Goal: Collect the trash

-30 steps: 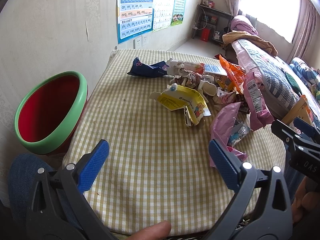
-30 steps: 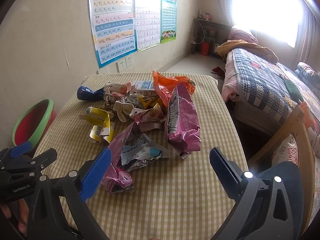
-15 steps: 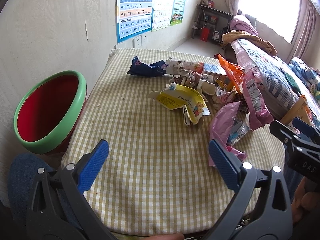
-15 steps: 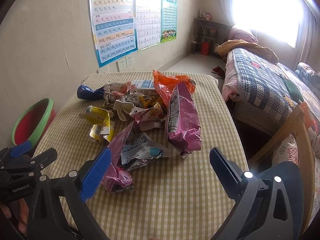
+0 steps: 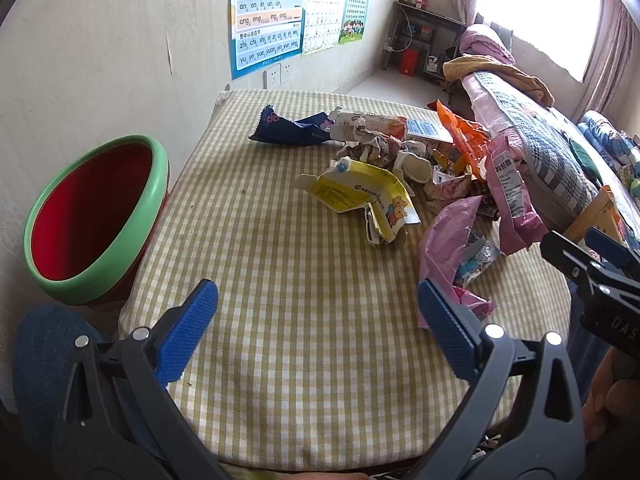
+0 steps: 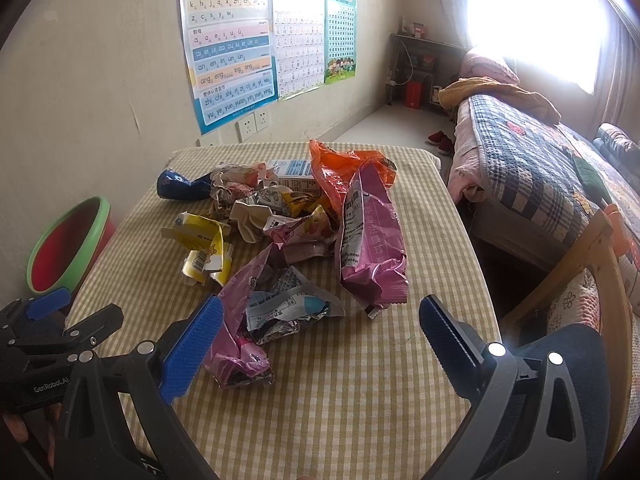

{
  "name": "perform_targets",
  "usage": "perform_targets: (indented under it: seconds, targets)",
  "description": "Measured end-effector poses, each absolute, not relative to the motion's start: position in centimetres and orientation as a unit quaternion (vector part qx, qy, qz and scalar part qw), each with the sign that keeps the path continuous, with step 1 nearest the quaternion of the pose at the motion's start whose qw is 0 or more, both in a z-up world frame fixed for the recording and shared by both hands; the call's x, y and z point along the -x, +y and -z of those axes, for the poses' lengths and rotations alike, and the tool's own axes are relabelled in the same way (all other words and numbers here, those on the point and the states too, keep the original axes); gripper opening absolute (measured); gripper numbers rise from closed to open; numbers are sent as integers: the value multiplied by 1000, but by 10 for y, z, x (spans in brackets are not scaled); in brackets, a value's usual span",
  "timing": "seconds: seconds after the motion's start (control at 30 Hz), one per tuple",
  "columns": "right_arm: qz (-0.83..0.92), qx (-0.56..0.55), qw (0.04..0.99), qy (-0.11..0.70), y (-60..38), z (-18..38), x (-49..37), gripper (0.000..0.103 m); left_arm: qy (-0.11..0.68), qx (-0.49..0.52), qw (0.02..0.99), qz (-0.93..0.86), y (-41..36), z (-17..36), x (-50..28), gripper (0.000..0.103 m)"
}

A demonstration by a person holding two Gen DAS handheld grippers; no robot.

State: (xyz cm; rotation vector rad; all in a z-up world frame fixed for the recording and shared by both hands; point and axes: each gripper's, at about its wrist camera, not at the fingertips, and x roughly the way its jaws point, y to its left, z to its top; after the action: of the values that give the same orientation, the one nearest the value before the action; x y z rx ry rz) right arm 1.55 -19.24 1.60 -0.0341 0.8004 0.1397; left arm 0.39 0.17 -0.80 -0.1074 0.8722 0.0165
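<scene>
Checked yellow tablecloth (image 5: 304,280) holds crumpled snack wrappers (image 6: 296,240) far-right; red bin w/ green rim (image 5: 96,216) left (off table). Left gripper (image 5: 318,320) & right gripper (image 6: 320,332) both gape, holding nothing.

pinyin poster (image 6: 230,56) on the wall beyond the jaws: "汉语拼音字母表", "zhi chi shi" | left gripper (image 6: 44,344) body: "GenRobot.AI" | right gripper (image 5: 596,280) body: "DAS"

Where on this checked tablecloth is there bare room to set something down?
Bare cloth lies along the near edge by both open claws, left claw and right claw, and on the bin side, left of the yellow carton. The far middle around the pink bag is crowded.
</scene>
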Motion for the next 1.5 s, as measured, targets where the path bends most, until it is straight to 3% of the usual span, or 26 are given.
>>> perform_targets:
  seconds: [0.5,0.9,1.37,1.5]
  targets:
    - [-64,13,918,390,-202,-38,-29,95,417,69,906,10,1,-12,-10,98]
    - [-41,-13,900,433,-240,-36,-73,95,452,101,886,16,-6,-23,-60,98]
    - [-56,-7,870,490,-238,-5,-115,94,519,127,845,23,-23,11,-117,98]
    - [-54,-8,864,501,-242,3,-124,88,538,132,832,15,-21,25,-131,97]
